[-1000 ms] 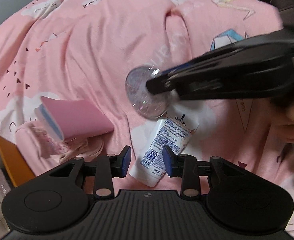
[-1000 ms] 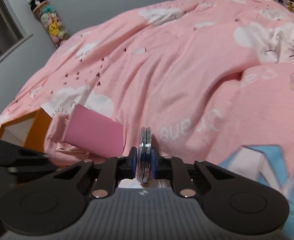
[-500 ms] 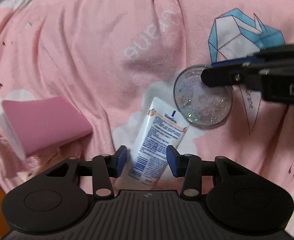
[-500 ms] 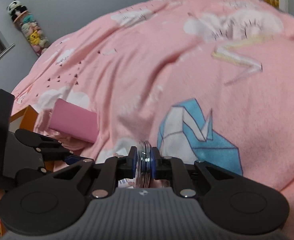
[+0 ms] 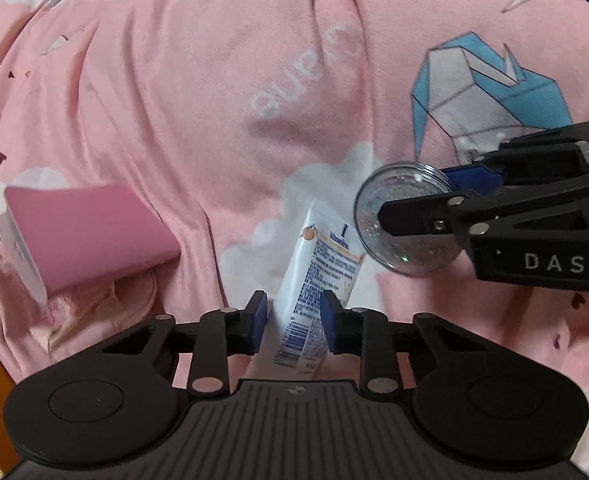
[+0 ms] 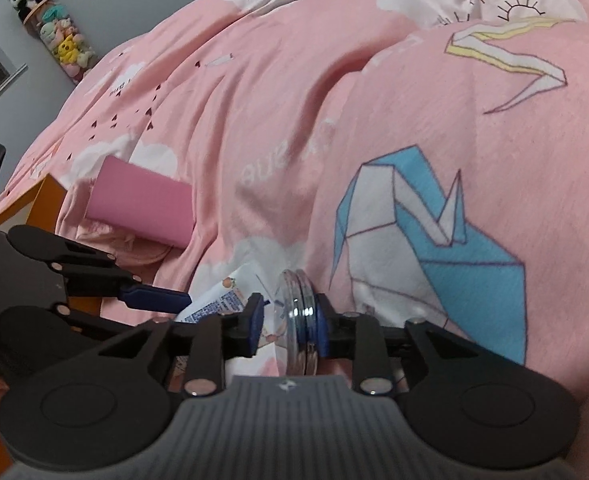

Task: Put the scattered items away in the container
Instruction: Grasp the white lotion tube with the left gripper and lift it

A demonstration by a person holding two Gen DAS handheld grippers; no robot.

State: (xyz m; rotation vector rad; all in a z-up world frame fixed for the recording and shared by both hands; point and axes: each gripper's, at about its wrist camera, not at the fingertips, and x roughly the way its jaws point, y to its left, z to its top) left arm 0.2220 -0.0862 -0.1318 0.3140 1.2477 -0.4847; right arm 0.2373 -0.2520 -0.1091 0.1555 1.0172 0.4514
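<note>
Left gripper (image 5: 292, 322) closing around white lotion tube (image 5: 319, 276) on pink bed cover (image 5: 214, 100), pads not yet pressing. Right gripper (image 6: 288, 322) opening, releasing clear round case (image 6: 300, 312), which leans against its right pad.

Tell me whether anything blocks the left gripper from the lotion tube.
Nothing visible does. The lotion tube already lies between the closing jaws of the left gripper; the round clear compact, in the right gripper, sits off to one side.
</note>
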